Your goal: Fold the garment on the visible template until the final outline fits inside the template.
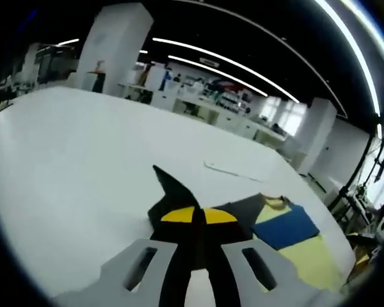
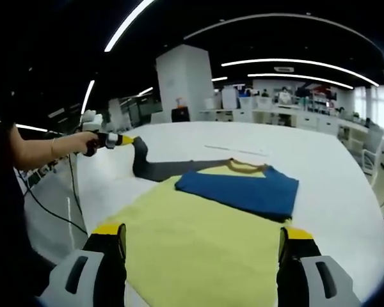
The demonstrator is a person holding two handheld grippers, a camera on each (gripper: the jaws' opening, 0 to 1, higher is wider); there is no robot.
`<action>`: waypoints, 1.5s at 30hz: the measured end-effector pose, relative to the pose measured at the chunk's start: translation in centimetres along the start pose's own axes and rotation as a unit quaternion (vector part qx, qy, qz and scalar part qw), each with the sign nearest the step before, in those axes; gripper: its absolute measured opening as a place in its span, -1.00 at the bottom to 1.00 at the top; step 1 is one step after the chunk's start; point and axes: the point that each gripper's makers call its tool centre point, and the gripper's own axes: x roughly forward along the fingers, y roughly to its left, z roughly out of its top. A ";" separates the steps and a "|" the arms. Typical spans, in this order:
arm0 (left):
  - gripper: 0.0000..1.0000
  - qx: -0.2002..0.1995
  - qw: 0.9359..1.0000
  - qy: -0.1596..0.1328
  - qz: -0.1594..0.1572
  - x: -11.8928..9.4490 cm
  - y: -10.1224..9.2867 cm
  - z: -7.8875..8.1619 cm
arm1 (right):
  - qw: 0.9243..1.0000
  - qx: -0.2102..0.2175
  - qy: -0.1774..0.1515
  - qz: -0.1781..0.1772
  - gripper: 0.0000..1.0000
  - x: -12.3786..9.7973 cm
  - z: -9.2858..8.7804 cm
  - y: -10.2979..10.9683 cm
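Note:
The garment (image 2: 198, 236) lies on the white table (image 2: 333, 192): a yellow body, a blue part (image 2: 243, 188) folded across it, and a dark grey sleeve (image 2: 144, 167). My left gripper (image 1: 197, 217) is shut on that grey sleeve (image 1: 173, 192) and holds its end up off the table. It shows as the left gripper (image 2: 125, 141) at the left of the right gripper view, held by a person's hand (image 2: 83, 144). My right gripper (image 2: 201, 240) stands wide open just above the yellow body's near part, with nothing between its fingers.
A thin pale strip (image 2: 237, 150) lies on the table beyond the garment, also seen as a strip (image 1: 230, 171) in the left gripper view. White table surface (image 1: 83, 160) spreads wide to the left. A cable (image 2: 48, 208) hangs by the table edge. Desks and pillars stand far behind.

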 end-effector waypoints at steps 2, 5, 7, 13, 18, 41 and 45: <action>-1.00 -0.007 1.000 -0.001 -0.013 0.3 -0.9 0.1 | 1.000 0.000 0.000 0.001 0.98 0.0 0.0 0.0; -1.00 -0.007 1.000 0.002 -0.026 0.7 -2.1 -0.1 | 1.000 -0.001 -0.001 0.004 0.98 0.0 0.0 0.2; -1.00 -0.005 0.999 0.004 -0.031 0.9 -2.6 -0.2 | 1.000 -0.001 -0.001 0.005 0.98 -0.1 0.1 0.2; -1.00 -0.008 0.999 0.004 -0.050 1.8 -4.6 -0.3 | 1.000 0.000 -0.002 0.006 0.98 -0.2 0.0 0.3; -1.00 -0.012 0.998 0.000 -0.064 2.5 -6.1 -0.1 | 1.000 0.002 -0.001 0.007 0.98 -0.2 -0.2 0.2; -1.00 -0.030 0.991 0.004 -0.133 6.1 -14.4 -0.2 | 1.000 0.010 0.003 0.011 0.98 0.2 -0.7 0.3; -1.00 -0.021 0.989 0.010 -0.149 6.7 -16.4 -0.6 | 1.000 0.012 0.004 0.010 0.98 0.2 -0.9 0.1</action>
